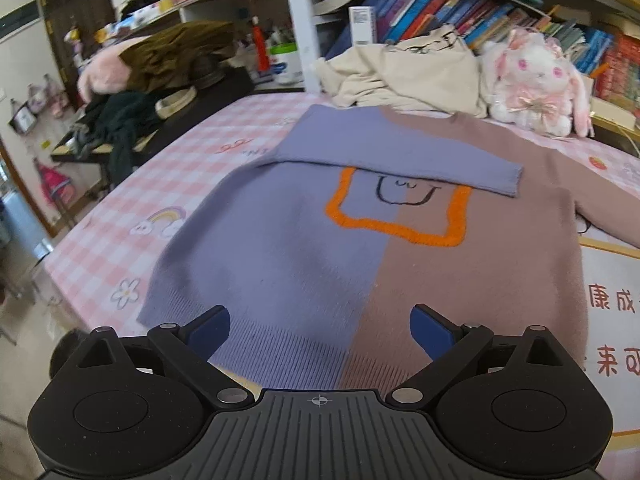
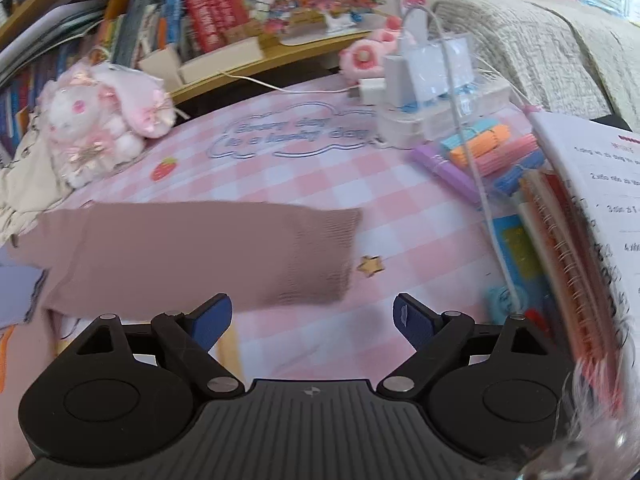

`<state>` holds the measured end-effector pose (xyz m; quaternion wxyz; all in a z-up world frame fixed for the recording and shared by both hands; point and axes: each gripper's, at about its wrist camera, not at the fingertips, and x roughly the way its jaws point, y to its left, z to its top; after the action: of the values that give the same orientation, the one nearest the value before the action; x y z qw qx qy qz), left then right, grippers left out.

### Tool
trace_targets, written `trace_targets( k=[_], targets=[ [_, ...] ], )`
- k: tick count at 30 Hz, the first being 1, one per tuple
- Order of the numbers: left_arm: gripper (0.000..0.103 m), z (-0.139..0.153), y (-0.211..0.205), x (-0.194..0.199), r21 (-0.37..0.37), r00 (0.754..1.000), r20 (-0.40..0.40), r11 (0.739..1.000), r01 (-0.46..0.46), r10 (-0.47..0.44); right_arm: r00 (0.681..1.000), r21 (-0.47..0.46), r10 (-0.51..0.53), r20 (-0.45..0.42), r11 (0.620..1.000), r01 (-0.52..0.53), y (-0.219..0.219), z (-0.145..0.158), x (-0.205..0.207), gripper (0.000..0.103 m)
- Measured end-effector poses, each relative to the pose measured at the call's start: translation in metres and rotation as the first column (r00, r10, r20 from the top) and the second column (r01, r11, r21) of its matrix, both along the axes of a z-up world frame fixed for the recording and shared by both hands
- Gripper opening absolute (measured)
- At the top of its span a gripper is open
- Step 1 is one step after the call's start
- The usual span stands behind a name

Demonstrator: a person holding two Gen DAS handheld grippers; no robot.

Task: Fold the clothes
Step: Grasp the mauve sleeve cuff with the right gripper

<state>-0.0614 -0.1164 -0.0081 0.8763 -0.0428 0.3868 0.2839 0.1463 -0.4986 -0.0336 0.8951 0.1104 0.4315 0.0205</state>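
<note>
A half lilac, half dusty-pink sweater (image 1: 360, 256) with an orange square and a drawn face lies flat on the pink checked table cover (image 1: 192, 168). Its lilac sleeve (image 1: 400, 160) is folded across the chest. Its pink sleeve (image 2: 192, 252) lies stretched out to the right, cuff (image 2: 324, 256) flat on the cover. My left gripper (image 1: 320, 330) is open and empty, over the sweater's ribbed hem. My right gripper (image 2: 312, 322) is open and empty, just in front of the pink sleeve's cuff.
A cream garment (image 1: 404, 72) and a pink plush rabbit (image 1: 536, 80) lie behind the sweater, with bookshelves (image 1: 460, 12) beyond. Dark clothes (image 1: 120, 132) are piled at the left. To the right are notebooks (image 2: 568, 240), coloured clips (image 2: 492, 152) and a white box (image 2: 424, 80).
</note>
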Motion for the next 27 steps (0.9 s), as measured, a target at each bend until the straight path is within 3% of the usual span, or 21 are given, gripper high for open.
trace_targets(
  k=[9,14,19,21,24,27],
  targets=[
    [0.098,-0.002,-0.016,0.001,0.029,0.999,-0.039,0.999,0.02,-0.019,0.999,0.016,0.042,-0.009,0.999,-0.042,0.005,-0.006,0.015,0.083],
    [0.098,-0.004,-0.019,0.001,0.035,0.998,-0.063,0.999,0.031,-0.029,1.0,0.038,0.024,0.001,0.999,-0.024,0.01,-0.005,0.025,0.063],
    [0.098,-0.006,-0.019,0.001,0.034,0.997,-0.073,0.998,0.044,-0.041,1.0,0.01,0.018,-0.004,1.0,-0.018,0.009,-0.004,0.036,0.028],
    [0.098,-0.007,-0.018,0.0,0.033,0.996,-0.072,0.998,0.05,-0.048,0.999,-0.006,0.04,-0.004,0.999,-0.04,0.009,-0.004,0.038,0.018],
    [0.098,-0.007,-0.016,0.001,0.026,0.996,-0.07,0.998,0.054,-0.052,0.998,0.003,0.065,-0.007,0.998,-0.065,0.009,-0.005,0.039,0.011],
    [0.098,-0.007,-0.014,0.002,0.029,0.996,-0.064,0.998,0.058,-0.056,0.998,0.038,0.056,0.006,0.998,-0.057,0.008,0.0,0.037,0.01]
  ],
)
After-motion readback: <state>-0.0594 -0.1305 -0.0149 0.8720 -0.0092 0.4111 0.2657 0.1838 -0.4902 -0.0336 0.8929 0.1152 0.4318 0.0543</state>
